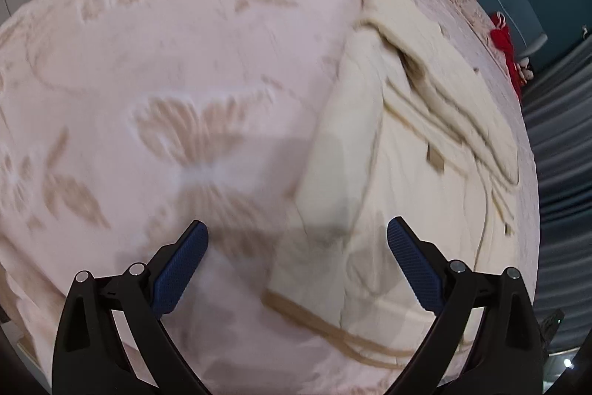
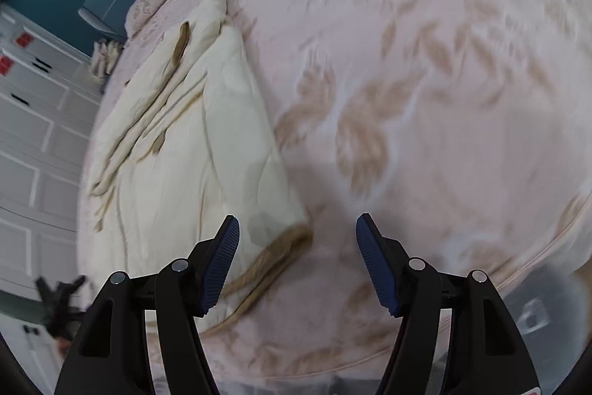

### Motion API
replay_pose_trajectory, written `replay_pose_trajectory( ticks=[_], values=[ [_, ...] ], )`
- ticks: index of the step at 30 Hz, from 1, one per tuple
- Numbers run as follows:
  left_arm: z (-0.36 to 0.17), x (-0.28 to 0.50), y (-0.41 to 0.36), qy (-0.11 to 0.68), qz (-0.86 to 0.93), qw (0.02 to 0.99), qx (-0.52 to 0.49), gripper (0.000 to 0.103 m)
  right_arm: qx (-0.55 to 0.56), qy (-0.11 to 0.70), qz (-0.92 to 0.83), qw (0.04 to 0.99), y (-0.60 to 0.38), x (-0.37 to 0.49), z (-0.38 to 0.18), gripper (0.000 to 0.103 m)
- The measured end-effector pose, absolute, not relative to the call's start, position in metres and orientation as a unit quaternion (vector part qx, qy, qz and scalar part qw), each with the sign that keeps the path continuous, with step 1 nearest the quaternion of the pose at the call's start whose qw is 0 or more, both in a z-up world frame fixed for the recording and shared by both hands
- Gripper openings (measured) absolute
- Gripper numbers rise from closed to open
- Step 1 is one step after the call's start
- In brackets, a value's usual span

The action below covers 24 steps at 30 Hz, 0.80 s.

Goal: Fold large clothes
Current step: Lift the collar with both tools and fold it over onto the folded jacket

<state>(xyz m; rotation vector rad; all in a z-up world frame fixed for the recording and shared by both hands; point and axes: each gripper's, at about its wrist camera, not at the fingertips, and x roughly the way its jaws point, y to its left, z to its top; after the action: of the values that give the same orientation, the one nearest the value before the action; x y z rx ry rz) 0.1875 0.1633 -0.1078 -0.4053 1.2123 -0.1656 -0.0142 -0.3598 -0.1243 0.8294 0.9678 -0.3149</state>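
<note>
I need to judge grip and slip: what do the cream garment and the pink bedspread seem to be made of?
Cream garment: looks like soft matte woven cloth, perhaps cotton, with tan piping; it creases and lies in limp folds. Pink bedspread: seems plush fleece, with butterfly and leaf shapes embossed into a fuzzy pile.

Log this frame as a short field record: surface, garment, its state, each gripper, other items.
surface: pink bedspread with embossed butterfly pattern
garment: cream garment with tan trim, lying on the bedspread
garment state: partly folded, layered, edges uneven
left gripper: jaws open, holding nothing, above the garment's near edge
right gripper: jaws open, holding nothing, above the garment's trimmed corner
other: red item at the bed's far edge; white cabinet beside the bed
</note>
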Motion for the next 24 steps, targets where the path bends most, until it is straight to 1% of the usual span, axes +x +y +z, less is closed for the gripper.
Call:
replay_pose_trajectory(
  ticks=[2, 4, 6, 7, 8, 9, 10, 11, 12, 13, 14, 19, 24],
  values=[
    [-0.112, 0.185, 0.153, 0.563, -0.076, 0.804, -0.173, 0.095, 0.391, 0.444, -0.148, 0.793, -0.354, -0.011, -0.131, 0.070],
    [-0.112, 0.182, 0.144, 0.561, -0.085, 0.807, -0.165, 0.095, 0.397, 0.433, -0.144, 0.797, -0.350, -0.003, -0.130, 0.072],
    [-0.112, 0.177, 0.141, 0.564, -0.088, 0.804, -0.168, 0.089, 0.411, 0.424, -0.133, 0.796, -0.348, 0.005, -0.129, 0.072],
    [-0.112, 0.177, 0.139, 0.565, -0.090, 0.803, -0.167, 0.079, 0.421, 0.419, -0.124, 0.795, -0.345, 0.009, -0.130, 0.072],
    [-0.111, 0.178, 0.138, 0.567, -0.092, 0.802, -0.165, 0.075, 0.424, 0.417, -0.125, 0.794, -0.344, 0.009, -0.129, 0.069],
    [-0.110, 0.178, 0.137, 0.571, -0.095, 0.799, -0.165, 0.061, 0.425, 0.416, -0.128, 0.793, -0.342, 0.011, -0.129, 0.064],
    [-0.108, 0.177, 0.136, 0.573, -0.102, 0.795, -0.172, 0.046, 0.426, 0.418, -0.128, 0.792, -0.340, 0.013, -0.128, 0.046],
    [-0.107, 0.177, 0.136, 0.576, -0.107, 0.791, -0.177, 0.033, 0.429, 0.421, -0.121, 0.790, -0.338, 0.015, -0.127, 0.023],
    [-0.102, 0.176, 0.135, 0.575, -0.108, 0.792, -0.173, 0.029, 0.429, 0.426, -0.119, 0.788, -0.338, 0.016, -0.126, 0.016],
    [-0.097, 0.173, 0.134, 0.571, -0.105, 0.797, -0.164, 0.017, 0.418, 0.428, -0.125, 0.791, -0.336, 0.016, -0.122, 0.010],
    [-0.092, 0.172, 0.134, 0.569, -0.107, 0.800, -0.157, 0.015, 0.409, 0.427, -0.127, 0.797, -0.333, 0.016, -0.117, 0.008],
    [-0.061, 0.157, 0.134, 0.546, -0.134, 0.812, -0.153, 0.010, 0.347, 0.430, -0.107, 0.827, -0.324, 0.006, -0.076, 0.005],
    [-0.032, 0.127, 0.145, 0.539, -0.157, 0.816, -0.134, 0.008, 0.244, 0.488, -0.078, 0.834, -0.306, -0.016, -0.046, 0.005]
  ],
)
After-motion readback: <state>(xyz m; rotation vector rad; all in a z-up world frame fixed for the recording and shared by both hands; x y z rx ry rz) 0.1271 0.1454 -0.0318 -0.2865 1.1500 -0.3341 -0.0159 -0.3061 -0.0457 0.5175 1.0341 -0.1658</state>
